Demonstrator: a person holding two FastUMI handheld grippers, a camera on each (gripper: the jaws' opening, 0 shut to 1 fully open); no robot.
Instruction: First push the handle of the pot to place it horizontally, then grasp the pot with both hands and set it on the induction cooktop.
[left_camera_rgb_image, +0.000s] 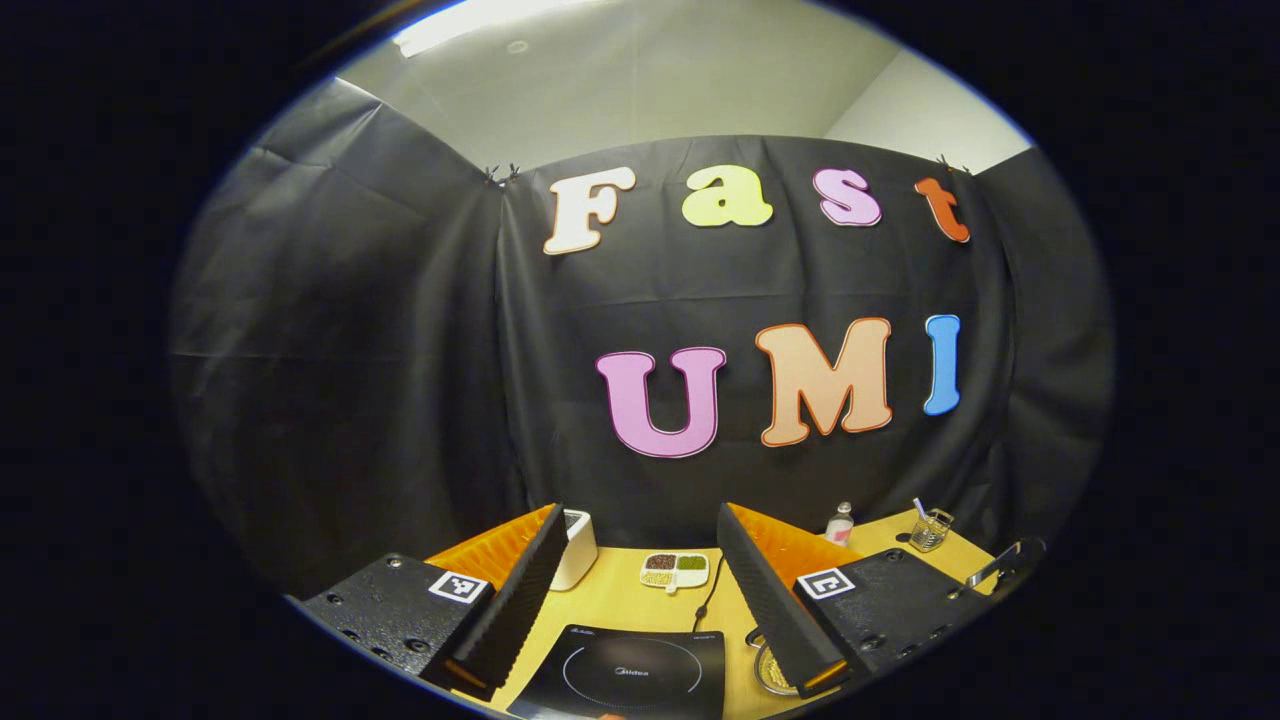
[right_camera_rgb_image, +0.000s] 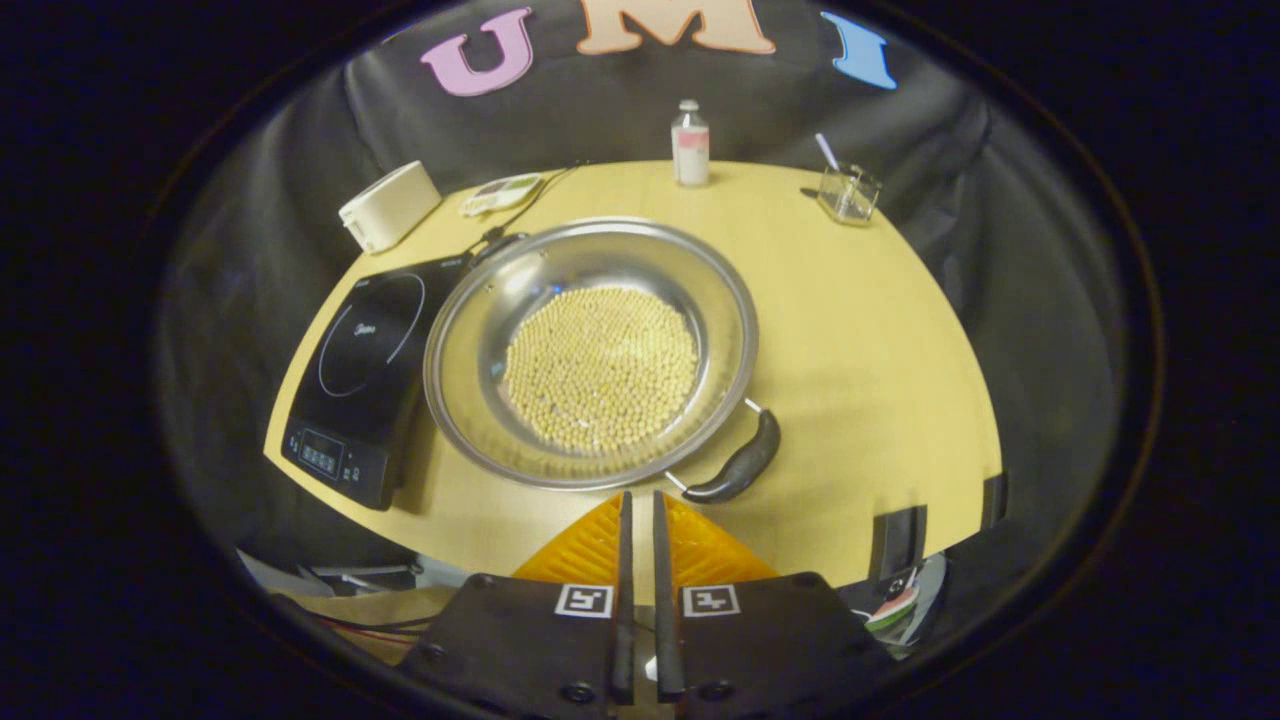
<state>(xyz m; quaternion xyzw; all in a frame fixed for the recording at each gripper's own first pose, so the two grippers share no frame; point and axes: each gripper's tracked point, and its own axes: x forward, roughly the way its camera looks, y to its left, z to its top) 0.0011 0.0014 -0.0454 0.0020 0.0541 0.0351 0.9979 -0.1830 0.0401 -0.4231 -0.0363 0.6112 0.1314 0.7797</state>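
A steel pot (right_camera_rgb_image: 590, 350) holding pale round beans sits on the wooden table, right beside the black induction cooktop (right_camera_rgb_image: 365, 385). Its black curved handle (right_camera_rgb_image: 740, 465) hangs off the near-right rim at a slant. My right gripper (right_camera_rgb_image: 640, 497) is shut with nothing between its fingers, its tips just short of the pot's near rim and left of the handle. My left gripper (left_camera_rgb_image: 640, 512) stands open and raised, above the cooktop (left_camera_rgb_image: 625, 675). A sliver of the pot's rim (left_camera_rgb_image: 768, 672) peeks out by its right finger.
Along the back of the table stand a white box (right_camera_rgb_image: 390, 205), a small divided dish (right_camera_rgb_image: 500, 193), a bottle (right_camera_rgb_image: 690, 145) and a glass jar with a stick (right_camera_rgb_image: 848, 192). The cooktop's cord (right_camera_rgb_image: 520, 215) runs toward the back. The table edge curves close in front.
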